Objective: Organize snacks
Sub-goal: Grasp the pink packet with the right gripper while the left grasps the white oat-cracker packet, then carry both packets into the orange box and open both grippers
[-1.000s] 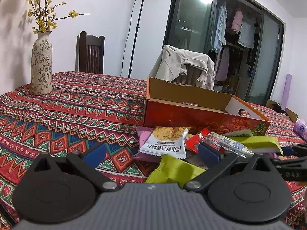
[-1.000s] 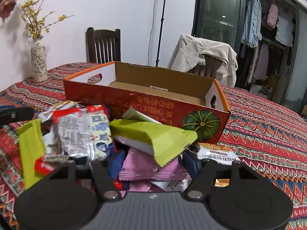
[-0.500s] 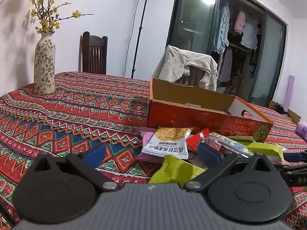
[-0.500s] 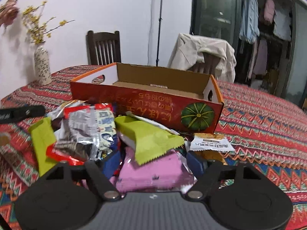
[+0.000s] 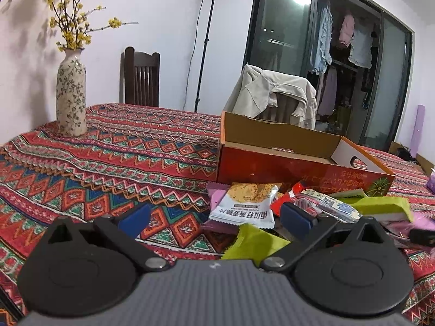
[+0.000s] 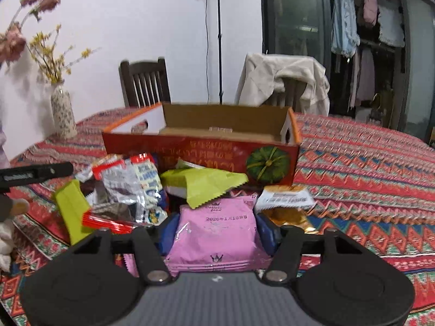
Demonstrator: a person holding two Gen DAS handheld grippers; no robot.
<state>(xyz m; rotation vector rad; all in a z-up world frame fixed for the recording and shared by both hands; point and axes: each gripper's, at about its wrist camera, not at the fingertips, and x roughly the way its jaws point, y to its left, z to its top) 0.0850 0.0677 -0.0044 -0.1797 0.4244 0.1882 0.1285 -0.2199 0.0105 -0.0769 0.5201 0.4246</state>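
Note:
An open red cardboard box with a pumpkin picture stands on the patterned tablecloth. A pile of snack packets lies in front of it. My right gripper is shut on a pink packet, lifted slightly from the pile. A green packet and a red-and-silver packet lie beyond it. My left gripper is open and empty, above a white cracker packet and a green packet.
A flowered vase stands at the table's far left. Two chairs, one draped with a beige jacket, stand behind the table. A lamp stand is by the wall. The left gripper's side shows at the right wrist view's left.
My right gripper has closed on the pink packet and raised it from under the green packet. My left gripper has drawn back and risen a little, still open.

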